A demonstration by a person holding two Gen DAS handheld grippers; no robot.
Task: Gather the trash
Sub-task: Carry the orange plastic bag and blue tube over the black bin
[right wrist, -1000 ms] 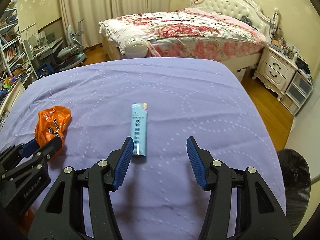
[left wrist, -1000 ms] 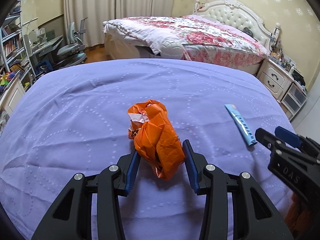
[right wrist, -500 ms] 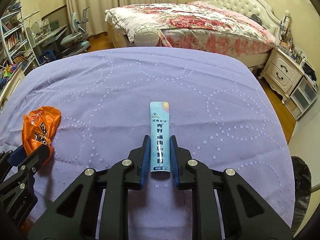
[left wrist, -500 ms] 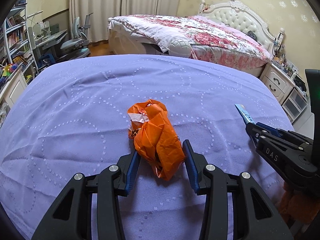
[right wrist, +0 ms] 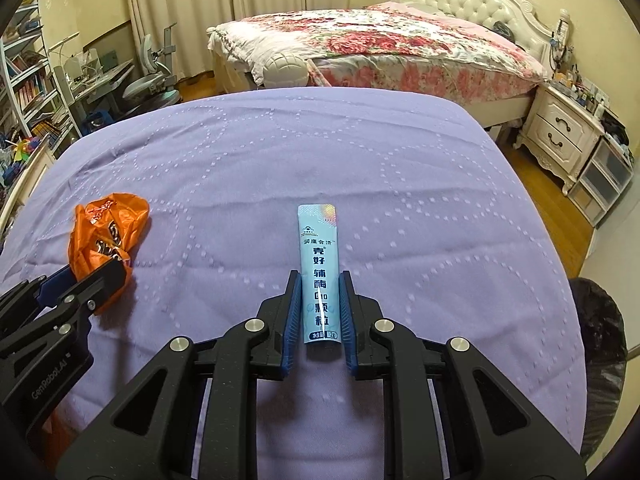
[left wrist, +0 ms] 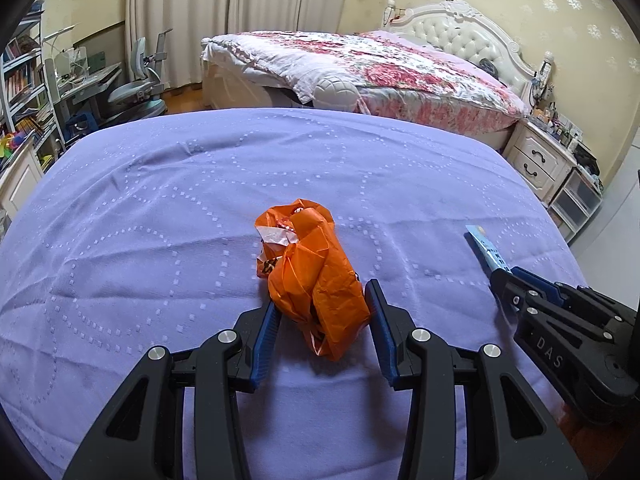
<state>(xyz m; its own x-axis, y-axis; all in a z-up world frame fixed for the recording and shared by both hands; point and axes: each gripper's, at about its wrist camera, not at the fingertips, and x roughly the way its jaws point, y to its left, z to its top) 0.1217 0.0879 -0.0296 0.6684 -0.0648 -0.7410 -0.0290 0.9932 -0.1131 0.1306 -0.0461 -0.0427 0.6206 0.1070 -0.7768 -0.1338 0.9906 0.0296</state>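
A crumpled orange plastic bag sits between the blue pads of my left gripper, which is shut on it, over the purple bedspread. The bag also shows in the right wrist view, with the left gripper around it. My right gripper is shut on a light blue sachet with Chinese print, held flat and pointing away. In the left wrist view the sachet sticks out of the right gripper at the right.
A black trash bag stands on the floor right of the purple bed. Beyond it are a floral bed, white nightstands, a desk and chair and bookshelves at the left.
My right gripper closed on the blue sachet and lifted it off the bedspread. The left gripper stays shut on the orange bag, raised a little.
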